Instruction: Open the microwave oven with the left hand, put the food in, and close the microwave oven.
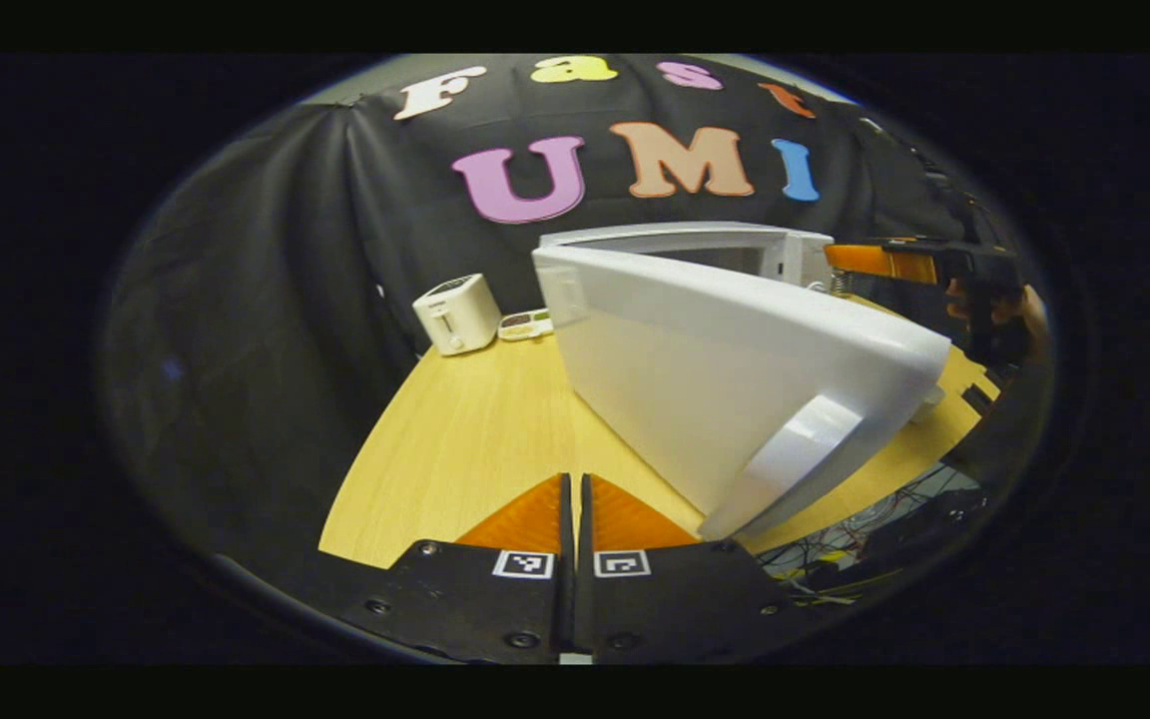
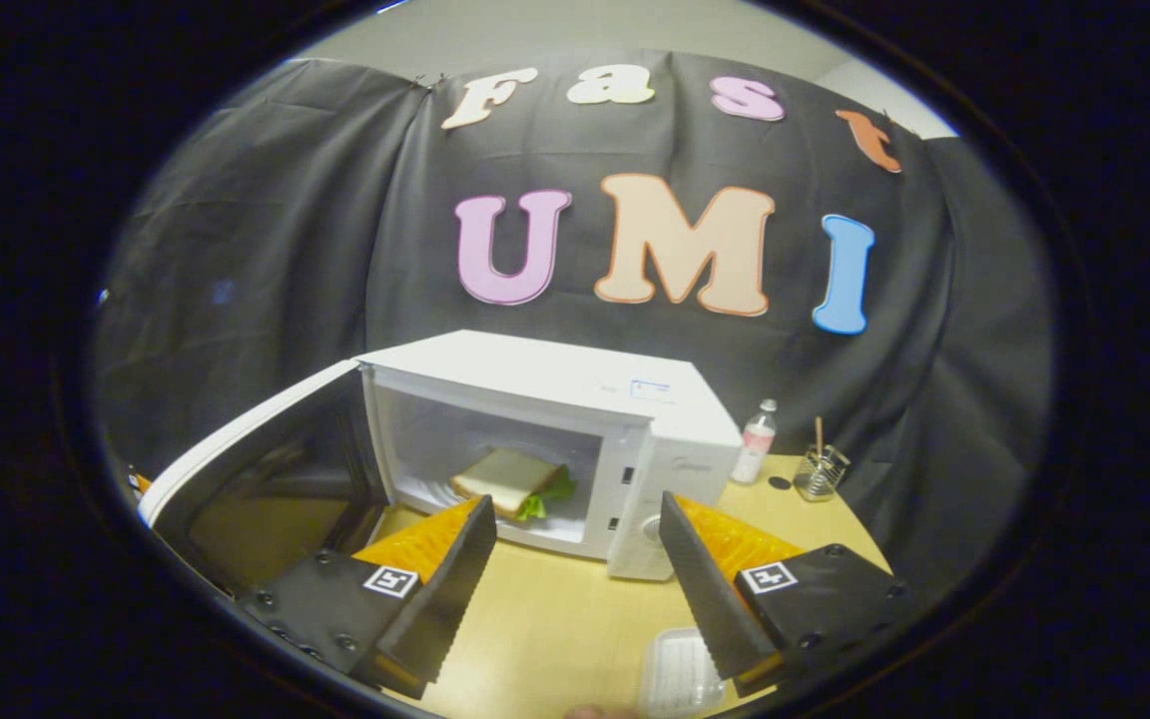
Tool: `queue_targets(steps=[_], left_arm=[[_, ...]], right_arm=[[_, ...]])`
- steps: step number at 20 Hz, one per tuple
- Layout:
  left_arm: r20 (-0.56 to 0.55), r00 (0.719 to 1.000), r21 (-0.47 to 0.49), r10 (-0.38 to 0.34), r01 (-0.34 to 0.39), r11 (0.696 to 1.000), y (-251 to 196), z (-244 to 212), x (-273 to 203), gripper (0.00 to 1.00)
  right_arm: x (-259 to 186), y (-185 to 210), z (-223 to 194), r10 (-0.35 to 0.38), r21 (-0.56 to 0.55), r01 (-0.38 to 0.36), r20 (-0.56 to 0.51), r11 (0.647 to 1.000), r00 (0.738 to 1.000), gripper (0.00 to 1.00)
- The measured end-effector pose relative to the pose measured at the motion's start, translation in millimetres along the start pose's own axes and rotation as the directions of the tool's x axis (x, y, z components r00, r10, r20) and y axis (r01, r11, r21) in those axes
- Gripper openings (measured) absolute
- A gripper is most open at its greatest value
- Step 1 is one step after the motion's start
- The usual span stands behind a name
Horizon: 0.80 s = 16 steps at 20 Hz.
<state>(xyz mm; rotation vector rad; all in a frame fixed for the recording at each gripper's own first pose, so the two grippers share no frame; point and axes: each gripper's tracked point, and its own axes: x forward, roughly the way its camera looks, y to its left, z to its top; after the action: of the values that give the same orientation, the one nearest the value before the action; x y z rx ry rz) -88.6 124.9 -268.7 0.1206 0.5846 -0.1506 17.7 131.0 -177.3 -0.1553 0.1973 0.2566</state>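
The white microwave stands on the wooden table with its door swung wide open to the left. A sandwich with green lettuce lies inside the cavity. My right gripper hangs open in front of the opening, nothing between its fingers. In the left gripper view the door's white outer face and its handle loom close, just right of my left gripper, whose orange fingers are pressed together on nothing. The other gripper shows at far right, beyond the door.
A white toaster and a small flat device sit at the table's far left. A small bottle and a wire cup stand right of the microwave. A clear plastic tray lies near the front edge. Cables hang below the table.
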Motion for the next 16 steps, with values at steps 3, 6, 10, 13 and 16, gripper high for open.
queue_targets(steps=[3,6,10,13,16], left_arm=[[-0.005,1.0,0.014,-0.02,0.02,1.0,-20.4,6.0,1.2,0.01],[-0.018,0.998,0.019,-0.052,0.053,0.998,-39.0,7.4,10.3,0.0],[-0.004,0.998,0.049,-0.067,0.067,0.997,-60.0,19.7,21.1,0.0],[0.014,0.995,0.047,-0.1,0.099,0.994,-80.7,31.0,33.7,0.01],[0.011,0.992,0.046,-0.126,0.126,0.991,-97.5,38.9,50.6,0.0]], right_arm=[[-17.3,-31.6,14.2,-0.042,0.038,0.041,0.032,0.998,0.999,0.96],[-30.8,-49.6,13.1,-0.062,0.058,0.06,0.034,0.996,0.997,0.97],[-43.5,-63.5,0.6,-0.066,0.074,0.065,0.013,0.995,0.998,0.97],[-51.4,-75.4,-2.1,-0.073,0.091,0.072,0.007,0.993,0.997,0.97],[-62.1,-90.6,-4.3,-0.084,0.079,0.084,0.004,0.993,0.996,0.97]])
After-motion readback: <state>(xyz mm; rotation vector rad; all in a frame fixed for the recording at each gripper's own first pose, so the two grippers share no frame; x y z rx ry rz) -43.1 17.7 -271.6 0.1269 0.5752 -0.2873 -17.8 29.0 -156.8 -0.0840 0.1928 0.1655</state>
